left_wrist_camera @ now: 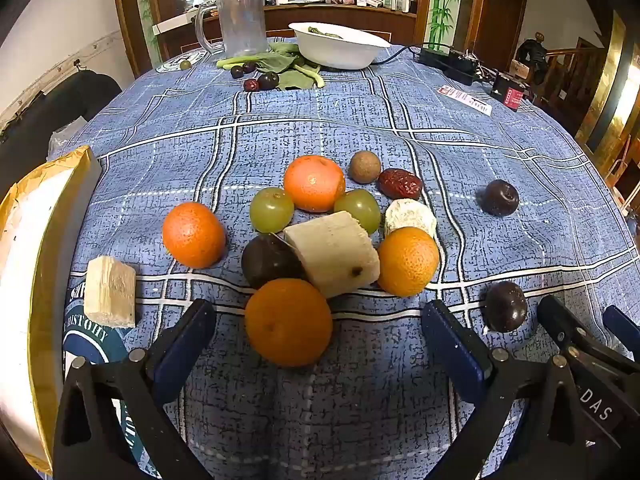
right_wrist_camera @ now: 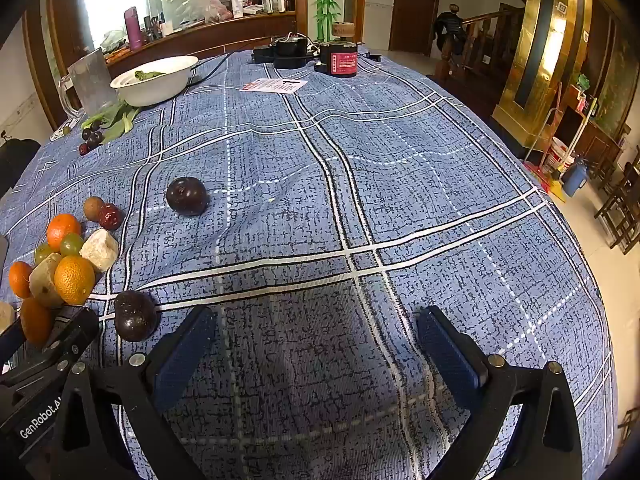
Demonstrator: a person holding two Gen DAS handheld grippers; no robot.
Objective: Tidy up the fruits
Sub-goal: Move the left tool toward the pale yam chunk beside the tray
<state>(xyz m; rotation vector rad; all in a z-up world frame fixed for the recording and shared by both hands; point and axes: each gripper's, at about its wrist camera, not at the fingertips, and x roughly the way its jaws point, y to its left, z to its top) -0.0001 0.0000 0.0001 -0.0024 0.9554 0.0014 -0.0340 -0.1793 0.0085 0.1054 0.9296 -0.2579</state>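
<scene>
We work over a round table under a blue checked cloth (right_wrist_camera: 360, 184), in a room with wood panelling and gilt columns. The fruits cluster (left_wrist_camera: 320, 232) ahead of our left gripper (left_wrist_camera: 320, 332), jaws wide, an orange (left_wrist_camera: 288, 322) between them, untouched. Our right gripper (right_wrist_camera: 316, 344) gapes over bare cloth. A white bowl (left_wrist_camera: 340, 46) and clear jug (left_wrist_camera: 240, 20) stand far back.
</scene>
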